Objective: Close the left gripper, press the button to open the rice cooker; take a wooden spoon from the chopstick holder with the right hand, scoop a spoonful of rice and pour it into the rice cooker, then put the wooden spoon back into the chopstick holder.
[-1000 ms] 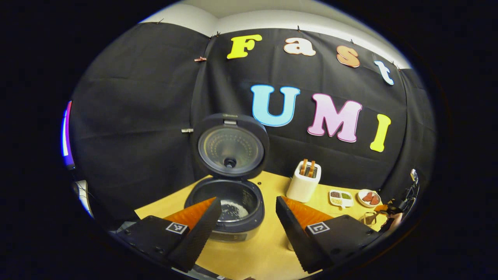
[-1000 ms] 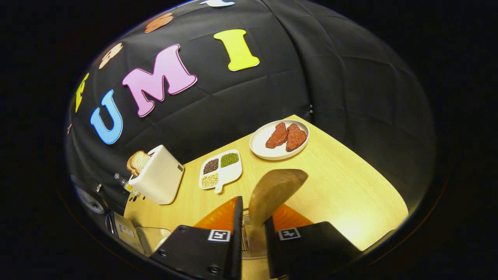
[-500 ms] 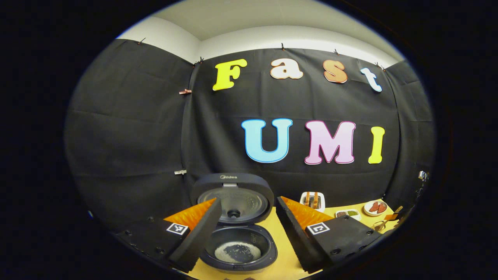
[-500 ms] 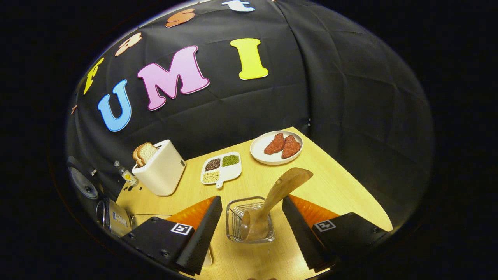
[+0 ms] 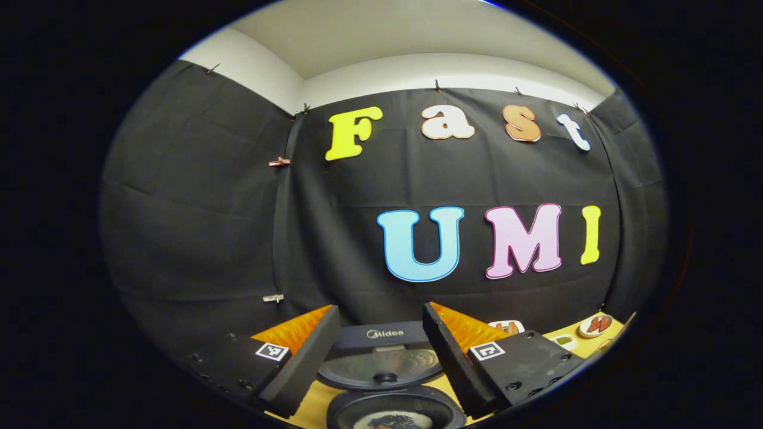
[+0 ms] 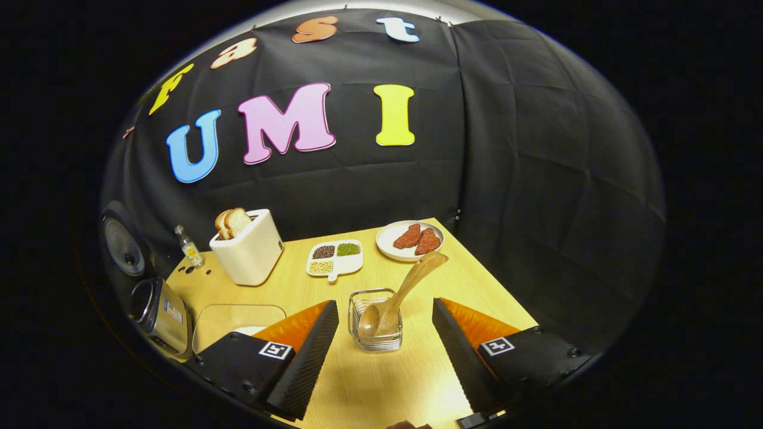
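On the table (image 6: pixel 387 381) the wooden spoon (image 6: pixel 411 286) leans in the chopstick holder (image 6: pixel 375 339), seemingly untouched, both tools spread

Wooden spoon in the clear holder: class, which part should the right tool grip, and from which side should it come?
Grip the wooden spoon on its bare shaft just above the holder rim. It leans up and away to the right, so come from above and the near side, the open right tool straddling the shaft.

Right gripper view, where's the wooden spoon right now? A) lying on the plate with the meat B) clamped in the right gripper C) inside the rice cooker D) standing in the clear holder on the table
D: the wooden spoon leans in the clear square holder, with the open right gripper clear of it.
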Demonstrator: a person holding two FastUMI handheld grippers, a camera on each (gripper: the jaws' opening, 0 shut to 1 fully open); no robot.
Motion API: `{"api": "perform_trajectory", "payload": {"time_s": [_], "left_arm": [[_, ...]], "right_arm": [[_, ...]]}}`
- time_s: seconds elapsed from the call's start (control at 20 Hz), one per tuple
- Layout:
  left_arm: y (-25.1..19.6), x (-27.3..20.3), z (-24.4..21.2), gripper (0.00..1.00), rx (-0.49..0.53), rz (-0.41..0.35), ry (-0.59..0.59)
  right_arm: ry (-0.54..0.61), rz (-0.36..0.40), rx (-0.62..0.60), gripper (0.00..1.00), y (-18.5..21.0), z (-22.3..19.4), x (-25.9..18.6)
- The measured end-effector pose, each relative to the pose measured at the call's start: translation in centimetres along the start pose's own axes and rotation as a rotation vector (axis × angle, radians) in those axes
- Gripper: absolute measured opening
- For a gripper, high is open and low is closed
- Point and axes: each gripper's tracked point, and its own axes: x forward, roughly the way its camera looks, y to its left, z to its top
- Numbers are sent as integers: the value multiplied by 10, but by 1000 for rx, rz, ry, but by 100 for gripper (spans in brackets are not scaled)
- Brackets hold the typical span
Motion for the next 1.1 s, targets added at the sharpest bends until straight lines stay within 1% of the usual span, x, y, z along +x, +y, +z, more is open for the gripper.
{"api": "perform_trajectory", "payload": {"time_s": [0.05,0.15,0.25,0.4,0.45,0.5,0.55,0.6,0.65,0.8,0.95,1.1], "left_arm": [[-3,12,-2,92,-1,-19,-4],[-5,30,-7,92,-13,-41,-4],[-3,43,-16,94,-8,-47,9],[-5,56,-29,94,19,-65,56],[-6,57,-37,94,12,-66,82],[-6,54,-45,94,-9,-63,113],[-7,53,-40,96,-19,-62,98],[-9,51,-43,98,-16,-59,121],[-8,46,-46,97,-13,-51,139],[-16,27,-51,98,-23,-41,202],[-23,-5,-67,99,-50,-15,313],[-30,-37,-84,100,-98,9,410]], "right_arm": [[6,4,-17,99,6,-6,-7],[17,11,-41,99,16,-14,-20],[24,28,-61,99,28,-20,-29],[25,26,-94,99,31,-20,-30],[16,30,-92,99,33,-16,-30],[2,29,-89,99,33,-11,-31],[-5,29,-85,99,32,-8,-31],[-7,30,-83,99,32,-7,-32],[-6,35,-80,99,33,-6,-30],[0,57,-80,99,36,-7,-26],[7,89,-79,99,42,-9,-24],[21,123,-89,99,47,-15,-23]]}}
